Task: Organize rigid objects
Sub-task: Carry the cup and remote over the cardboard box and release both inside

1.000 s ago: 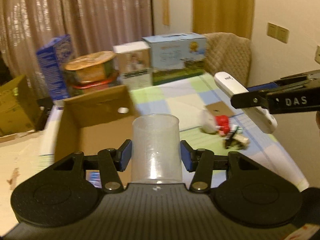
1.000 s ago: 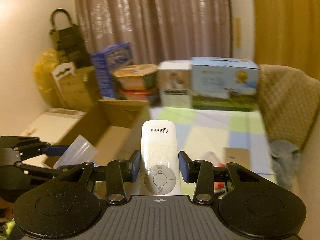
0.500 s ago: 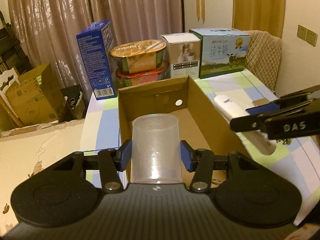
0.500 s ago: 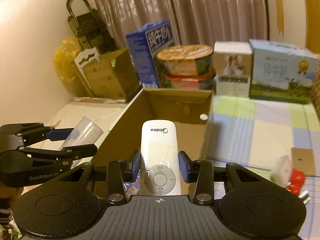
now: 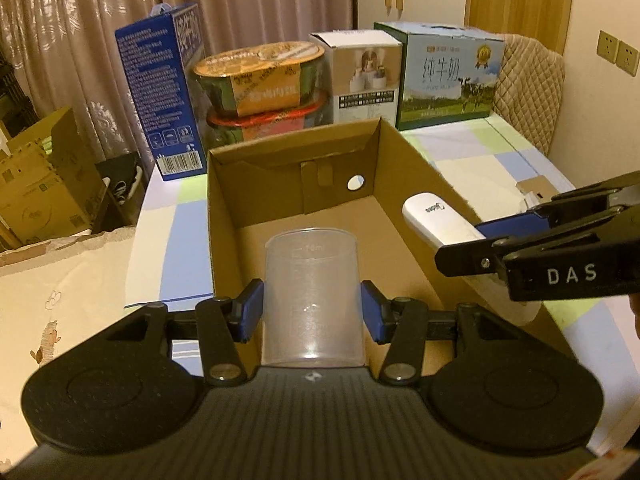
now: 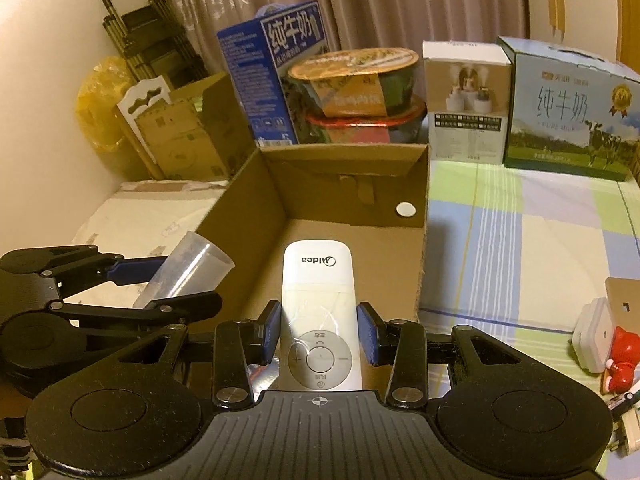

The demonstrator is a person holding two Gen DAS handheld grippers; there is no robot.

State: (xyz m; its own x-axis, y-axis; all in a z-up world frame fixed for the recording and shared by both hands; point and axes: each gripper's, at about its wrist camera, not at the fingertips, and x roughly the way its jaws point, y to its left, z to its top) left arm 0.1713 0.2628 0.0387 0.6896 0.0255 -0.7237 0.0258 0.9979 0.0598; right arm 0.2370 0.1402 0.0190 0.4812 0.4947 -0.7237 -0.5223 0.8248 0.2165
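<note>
Our left hand-held gripper (image 5: 312,312) is clamped on a clear measuring cup (image 5: 312,296), blue pads against its sides, mouth pointing forward and tipped down toward the open cardboard box (image 5: 404,152). We judge it is held this way so the cup can go straight onto the bare box floor. Our right hand-held gripper (image 6: 319,338) is closed on a white remote control (image 6: 318,312) near its button ring, leaving the long end free over the box's right side, ready to be laid inside. Both things hang above the box, not yet touching it.

The box sits on a surface (image 6: 520,240) covered in a checked cloth of pale blue, green and cream. Behind it stand a blue milk carton (image 5: 164,92), stacked noodle bowls (image 5: 260,80), a small white box (image 5: 360,68) and a milk case (image 5: 448,72). A small red figure (image 6: 622,354) lies at the right. Curtains (image 5: 240,8) close off the back of the room.
</note>
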